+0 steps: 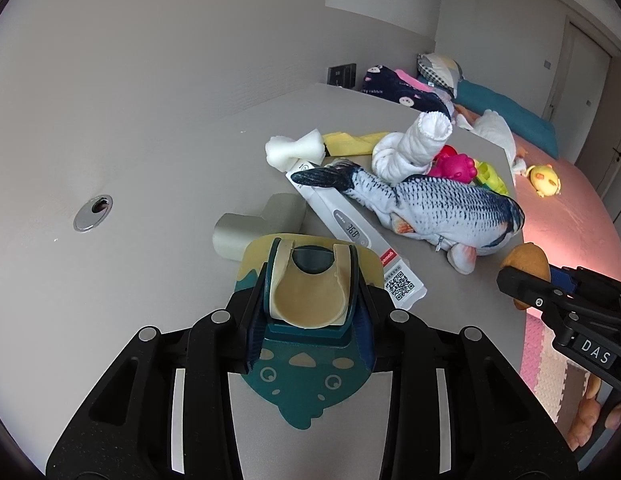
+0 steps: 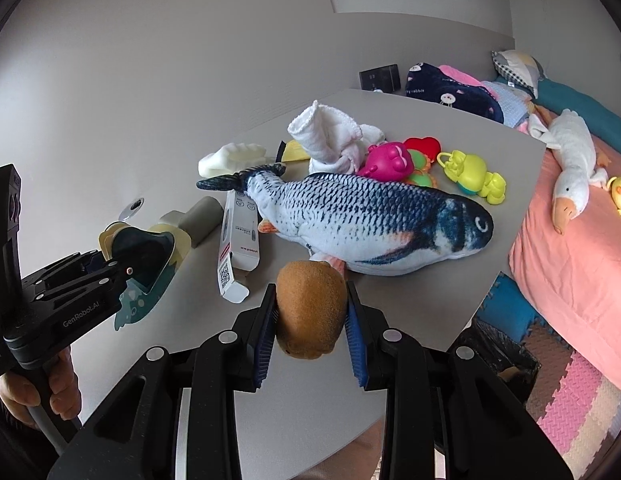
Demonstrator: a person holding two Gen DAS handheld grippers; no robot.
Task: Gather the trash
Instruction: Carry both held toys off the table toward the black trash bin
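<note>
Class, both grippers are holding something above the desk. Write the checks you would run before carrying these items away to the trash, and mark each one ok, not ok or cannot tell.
1. Left gripper shut on the teal and cream card package: ok.
2. Right gripper shut on the brown sponge: ok.
3. Sponge clear of the fish plush: cannot tell.
4. Package clear of the white box: cannot tell.
5. The black bag beside the desk open to receive trash: cannot tell.

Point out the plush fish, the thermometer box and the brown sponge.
plush fish [image 2: 370,216], right wrist view, middle of its scaled body.
thermometer box [image 1: 342,220], left wrist view, its white printed face.
brown sponge [image 2: 310,308], right wrist view, its rounded front between the jaws.
</note>
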